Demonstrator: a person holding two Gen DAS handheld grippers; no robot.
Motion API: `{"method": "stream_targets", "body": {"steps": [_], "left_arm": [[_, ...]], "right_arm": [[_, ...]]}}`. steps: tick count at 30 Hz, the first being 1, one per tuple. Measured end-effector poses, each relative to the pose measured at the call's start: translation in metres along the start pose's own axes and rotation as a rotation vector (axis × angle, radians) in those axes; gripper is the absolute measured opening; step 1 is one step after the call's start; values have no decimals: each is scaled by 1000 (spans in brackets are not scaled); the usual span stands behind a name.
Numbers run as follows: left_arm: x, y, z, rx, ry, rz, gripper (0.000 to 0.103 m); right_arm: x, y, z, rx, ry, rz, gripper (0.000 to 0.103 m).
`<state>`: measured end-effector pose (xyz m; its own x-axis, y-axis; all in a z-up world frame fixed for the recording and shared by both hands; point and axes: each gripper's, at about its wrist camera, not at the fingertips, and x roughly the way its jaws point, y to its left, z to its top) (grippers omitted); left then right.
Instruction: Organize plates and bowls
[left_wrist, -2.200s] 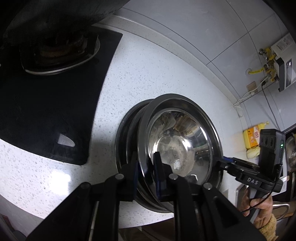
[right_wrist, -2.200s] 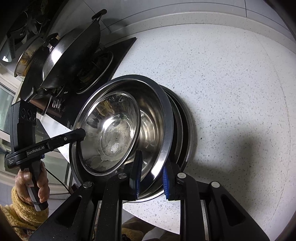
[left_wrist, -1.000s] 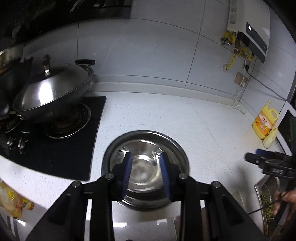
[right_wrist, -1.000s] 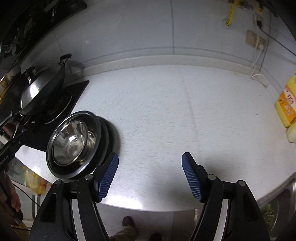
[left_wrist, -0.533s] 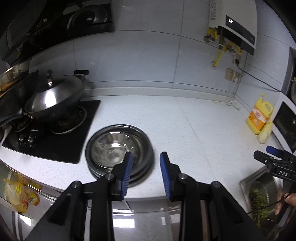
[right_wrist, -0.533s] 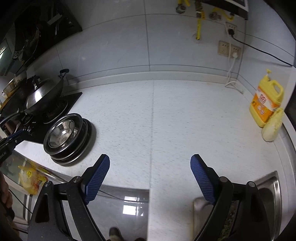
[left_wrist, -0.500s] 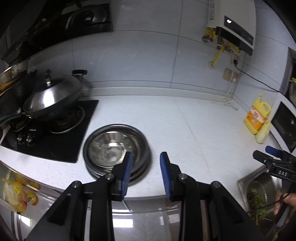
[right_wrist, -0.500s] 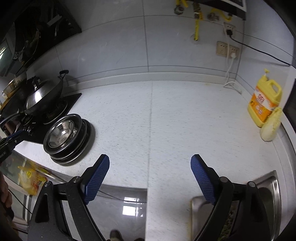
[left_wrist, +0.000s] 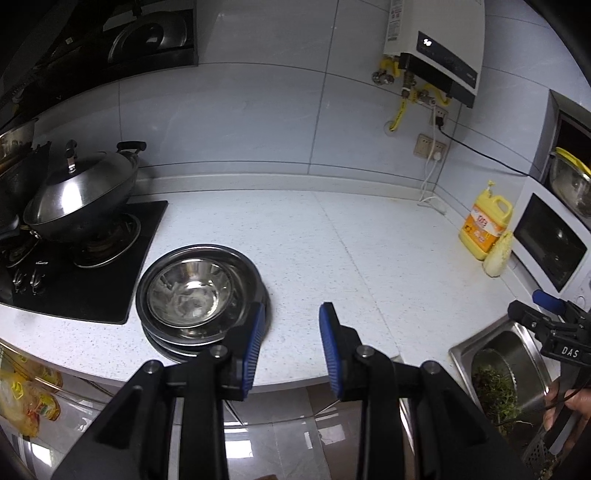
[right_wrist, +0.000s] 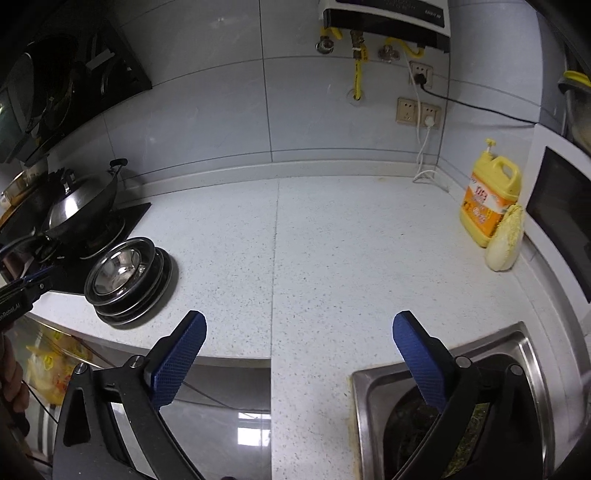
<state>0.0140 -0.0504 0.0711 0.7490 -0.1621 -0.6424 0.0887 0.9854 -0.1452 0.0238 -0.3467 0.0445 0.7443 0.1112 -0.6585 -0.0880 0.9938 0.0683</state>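
Note:
A stack of steel plates with a steel bowl on top sits on the white counter beside the stove, also visible as the stack at the left of the right wrist view. My left gripper hovers over the counter's front edge just right of the stack, open, with nothing between its blue pads. My right gripper is farther right, near the sink; its jaws are opening wide and hold nothing. In the left wrist view the right gripper shows at the far right.
A lidded wok stands on the black stove left of the stack. A yellow detergent bottle and a cabbage stand at the right, by a microwave. A steel sink holds greens.
Both grippers let go of the stack's rim and pulled back and up from it. The right gripper swung right toward the sink and its jaws spread wider.

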Motion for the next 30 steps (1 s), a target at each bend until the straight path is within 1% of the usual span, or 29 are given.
{"method": "stream_targets", "body": {"steps": [4,6,12,21,30], "left_arm": [[-11,-2,0,15,-37,4,29],[-15,-2,-1,16,-48,-6,29],[-16,-2,-4,16,-44,-25,29],[-19,-2,-9,32,-50,-21,29],[-21,-1,-19,30,-44,13,29]], "right_arm": [[-6,1,-1,6,-16,-1,100],[-8,2,-2,1,-30,-2,101],[-10,4,-4,-9,-58,3,101],[-11,4,-9,-6,-57,4,101],[-11,10,-12,-25,-48,15,101]]}}
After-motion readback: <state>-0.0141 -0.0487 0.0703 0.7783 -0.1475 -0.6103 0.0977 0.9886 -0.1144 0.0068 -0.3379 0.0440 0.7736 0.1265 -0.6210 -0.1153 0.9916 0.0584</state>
